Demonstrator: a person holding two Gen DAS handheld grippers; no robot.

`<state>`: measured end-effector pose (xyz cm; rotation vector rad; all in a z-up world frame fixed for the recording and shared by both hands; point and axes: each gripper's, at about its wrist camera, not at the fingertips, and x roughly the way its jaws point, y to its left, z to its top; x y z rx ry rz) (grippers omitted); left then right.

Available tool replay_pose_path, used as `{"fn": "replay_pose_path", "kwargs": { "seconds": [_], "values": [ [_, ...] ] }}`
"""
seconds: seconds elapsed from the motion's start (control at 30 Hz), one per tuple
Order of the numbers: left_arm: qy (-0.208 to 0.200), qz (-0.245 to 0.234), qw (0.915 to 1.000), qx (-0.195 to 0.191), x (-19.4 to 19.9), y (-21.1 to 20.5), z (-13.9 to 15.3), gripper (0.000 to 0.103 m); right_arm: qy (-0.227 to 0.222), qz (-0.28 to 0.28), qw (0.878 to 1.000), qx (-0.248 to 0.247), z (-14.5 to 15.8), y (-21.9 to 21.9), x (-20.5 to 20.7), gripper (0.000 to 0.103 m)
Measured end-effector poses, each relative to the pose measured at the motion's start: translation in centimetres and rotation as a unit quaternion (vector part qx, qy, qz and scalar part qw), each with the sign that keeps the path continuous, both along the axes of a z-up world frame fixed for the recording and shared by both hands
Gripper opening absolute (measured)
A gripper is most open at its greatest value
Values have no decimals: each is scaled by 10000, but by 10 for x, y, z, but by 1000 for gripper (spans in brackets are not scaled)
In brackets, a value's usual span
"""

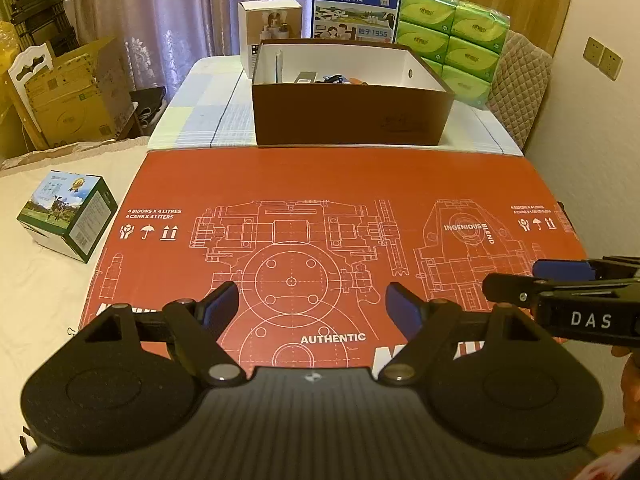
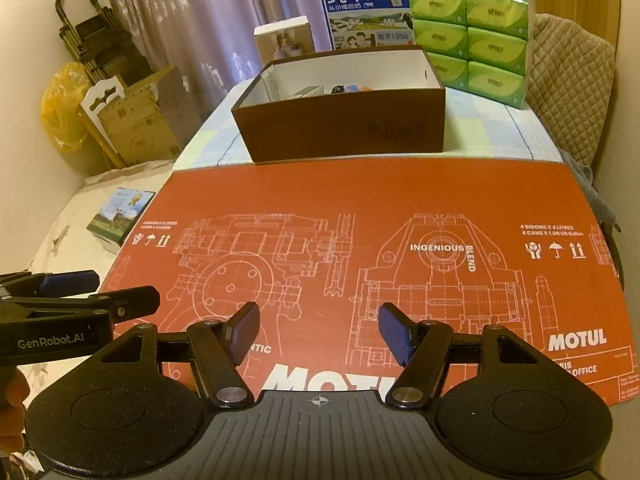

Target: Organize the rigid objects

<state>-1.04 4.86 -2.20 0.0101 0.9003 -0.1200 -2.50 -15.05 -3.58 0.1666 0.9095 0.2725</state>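
Small rigid objects (image 1: 328,78), dark and orange bits too small to identify, lie on the white floor of an open brown cardboard shoebox (image 1: 352,116), seen over its front wall in both views. Shoebox stands on a pale checked tablecloth (image 1: 208,120), just beyond the far edge of a flat red cardboard sheet printed with white engine drawings (image 1: 320,184), and well apart from both tools. Behind the shoebox: a small white-and-tan carton with a photo on its face (image 1: 270,20), a tall blue milk carton with white Chinese lettering (image 1: 356,4), and a stacked pack of green tissue packets (image 1: 456,40), the last just beside the shoebox's right rear corner. At the left, on a cream bedcover (image 1: 48,300), a small green-and-white milk box (image 1: 66,214) lying tilted, apart from the red sheet. Further left, an open brown corrugated carton (image 1: 76,92) against mauve curtains (image 1: 168,12).

Left gripper (image 1: 312,308), black with blue pads, hovers over the near part of the red sheet, jaws spread wide, nothing between them. Right gripper (image 2: 318,330), same build, also above the near part of the sheet, jaws parted and empty, pads touching nothing. Each tool shows at the edge of the other's view, side by side, not touching.
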Motion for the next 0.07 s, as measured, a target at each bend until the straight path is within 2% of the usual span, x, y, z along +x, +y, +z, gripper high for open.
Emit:
{"fn": "replay_pose_path", "kwargs": {
  "seconds": [0.07],
  "values": [
    [14,-10,10000,-4,0,-2,0,78,15,-9,10000,7,0,-1,0,63]
  ]
}}
